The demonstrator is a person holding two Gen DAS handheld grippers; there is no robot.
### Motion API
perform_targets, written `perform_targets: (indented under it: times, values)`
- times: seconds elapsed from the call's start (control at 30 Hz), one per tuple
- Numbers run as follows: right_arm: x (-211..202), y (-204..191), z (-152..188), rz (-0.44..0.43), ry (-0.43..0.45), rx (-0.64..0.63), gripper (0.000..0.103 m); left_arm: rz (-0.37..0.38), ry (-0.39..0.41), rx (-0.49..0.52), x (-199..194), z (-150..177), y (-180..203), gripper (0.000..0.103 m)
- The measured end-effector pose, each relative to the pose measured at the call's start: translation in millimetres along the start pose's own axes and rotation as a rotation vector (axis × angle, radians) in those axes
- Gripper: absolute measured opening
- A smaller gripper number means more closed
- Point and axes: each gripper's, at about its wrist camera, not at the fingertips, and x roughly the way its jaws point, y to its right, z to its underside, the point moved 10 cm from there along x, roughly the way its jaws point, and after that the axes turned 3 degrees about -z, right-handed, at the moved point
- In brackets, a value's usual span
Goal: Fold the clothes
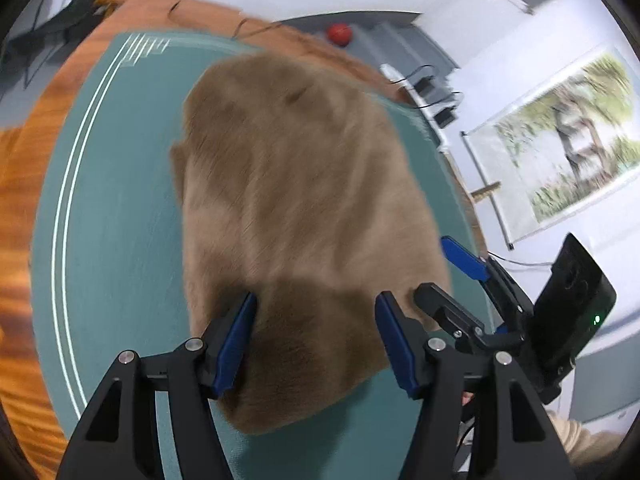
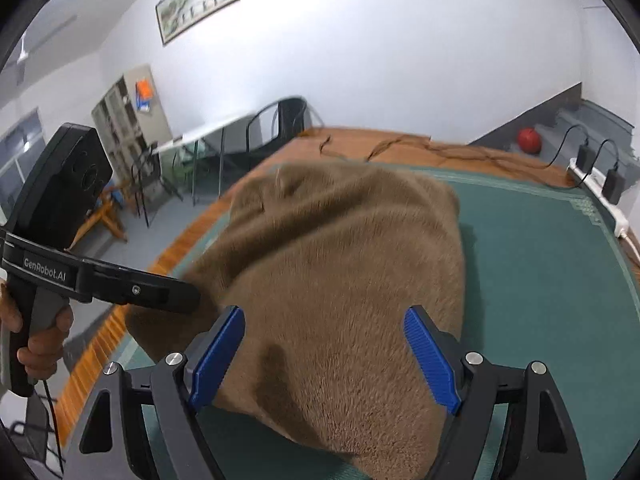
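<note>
A fuzzy brown garment [image 1: 296,208] lies in a folded heap on the green mat [image 1: 116,216]; it also shows in the right wrist view [image 2: 344,280]. My left gripper [image 1: 316,312] is open, its blue pads over the garment's near end, holding nothing. My right gripper [image 2: 324,332] is open over the garment's near edge, also empty. The right gripper shows at the right of the left wrist view [image 1: 444,276], and the left gripper reaches in from the left of the right wrist view [image 2: 168,292], against the garment's left side.
The green mat [image 2: 540,264] covers a wooden table [image 1: 28,200]. A red ball [image 2: 529,141] lies on the floor beyond. A white power strip [image 2: 600,196] with plugged chargers sits at the table's far right edge. Chairs and a cabinet [image 2: 132,120] stand behind.
</note>
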Motion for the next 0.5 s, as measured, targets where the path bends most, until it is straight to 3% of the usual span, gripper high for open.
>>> perform_targets:
  times: [0.13, 0.27, 0.4, 0.5]
  values:
    - [22, -1, 26, -0.028, -0.070, -0.040, 0.084, -0.042, -0.019, -0.028, 16, 20, -23, 0.066]
    - [28, -4, 37, -0.004, -0.064, -0.099, 0.085, -0.070, -0.011, -0.013, 18, 30, -25, 0.066]
    - [33, -6, 38, 0.009, -0.056, -0.082, 0.087, -0.111, -0.024, 0.020, 12, 29, -24, 0.067]
    - [34, -9, 39, 0.024, -0.048, -0.082, 0.090, -0.133, 0.013, 0.015, -3, 15, -18, 0.067]
